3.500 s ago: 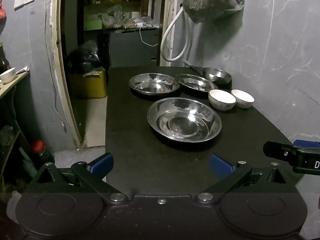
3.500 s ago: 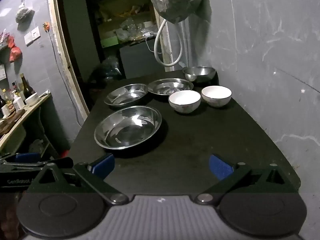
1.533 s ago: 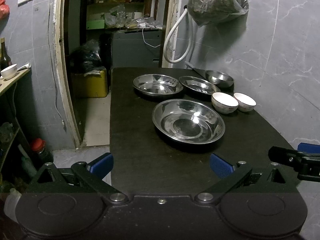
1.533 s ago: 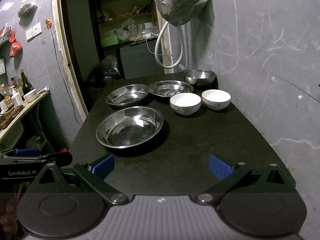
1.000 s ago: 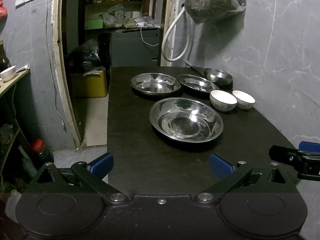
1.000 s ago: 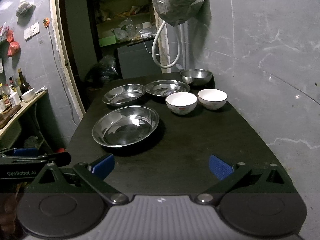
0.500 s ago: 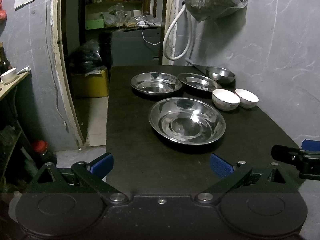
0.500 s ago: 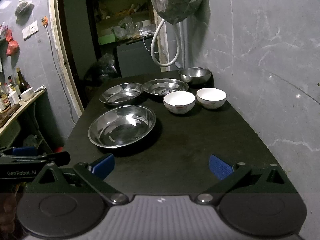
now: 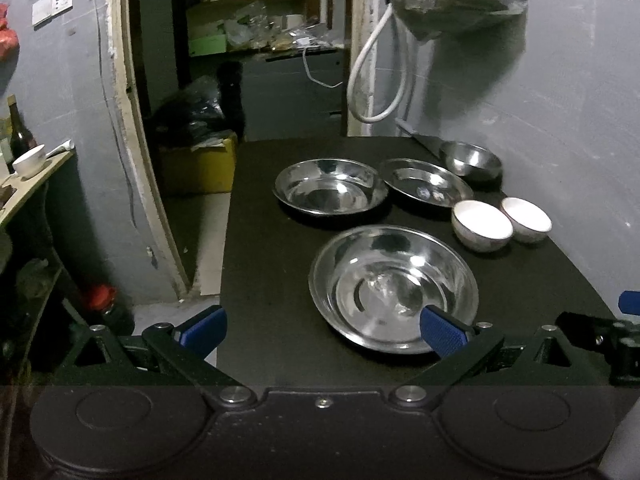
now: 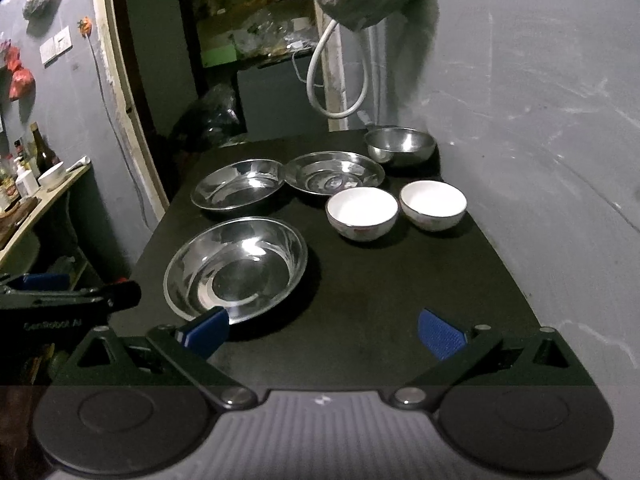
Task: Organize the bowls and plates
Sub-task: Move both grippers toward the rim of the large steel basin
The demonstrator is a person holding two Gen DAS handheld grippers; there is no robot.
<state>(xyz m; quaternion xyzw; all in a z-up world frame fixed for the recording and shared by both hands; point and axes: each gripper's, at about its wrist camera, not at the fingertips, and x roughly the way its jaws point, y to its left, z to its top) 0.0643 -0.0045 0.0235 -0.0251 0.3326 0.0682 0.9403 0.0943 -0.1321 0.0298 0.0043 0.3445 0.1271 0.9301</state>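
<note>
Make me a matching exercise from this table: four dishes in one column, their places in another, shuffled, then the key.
Things:
1. largest shallow steel plate
2. deep round steel bowl
3. the two white ceramic bowls
4. small flat steel plate

Places:
A. far corner, by the wall
B. nearest the grippers
C. side by side, wall side
D. between the other steel plate and the deep bowl

Pairs: 1-B, 2-A, 3-C, 4-D

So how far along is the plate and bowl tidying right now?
Nothing looks stacked yet. Three steel plates, nearest, one steel bowl and two white bowls sit apart on the table. Left hand-held gripper and right hand-held gripper are open and empty. All sorting remains.
</note>
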